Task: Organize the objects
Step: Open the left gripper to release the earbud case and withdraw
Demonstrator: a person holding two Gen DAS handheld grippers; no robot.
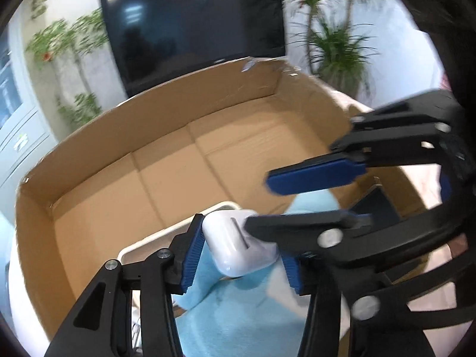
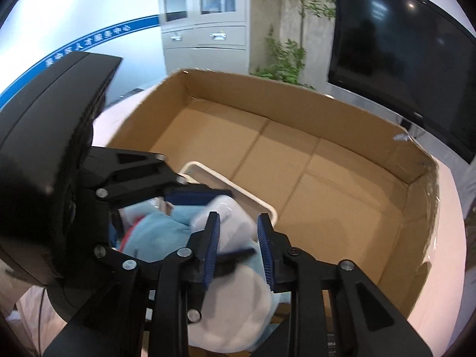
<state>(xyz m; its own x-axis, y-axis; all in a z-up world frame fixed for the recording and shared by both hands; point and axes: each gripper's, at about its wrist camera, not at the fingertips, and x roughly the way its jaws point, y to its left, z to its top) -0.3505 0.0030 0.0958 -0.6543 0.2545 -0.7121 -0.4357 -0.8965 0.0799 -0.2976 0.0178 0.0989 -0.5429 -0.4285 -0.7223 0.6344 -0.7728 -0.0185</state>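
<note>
My left gripper (image 1: 241, 251) is shut on a white rounded case (image 1: 238, 244) and holds it over the near end of a large open cardboard box (image 1: 208, 113). My right gripper (image 1: 309, 196) reaches in from the right with its jaws apart; in its own view it (image 2: 238, 250) is open, straddling the white case (image 2: 235, 217). Below both lies a light blue and white plush cloth (image 1: 247, 306), also seen in the right wrist view (image 2: 166, 223). A white-rimmed tray (image 2: 255, 199) sits in the box under them.
The box floor (image 2: 312, 178) is bare cardboard beyond the tray. A black TV screen (image 1: 193, 23) hangs on the wall behind, with green plants (image 1: 336, 41) beside it. A grey cabinet (image 2: 205, 15) stands at the back. The box rests on a white table (image 2: 446, 238).
</note>
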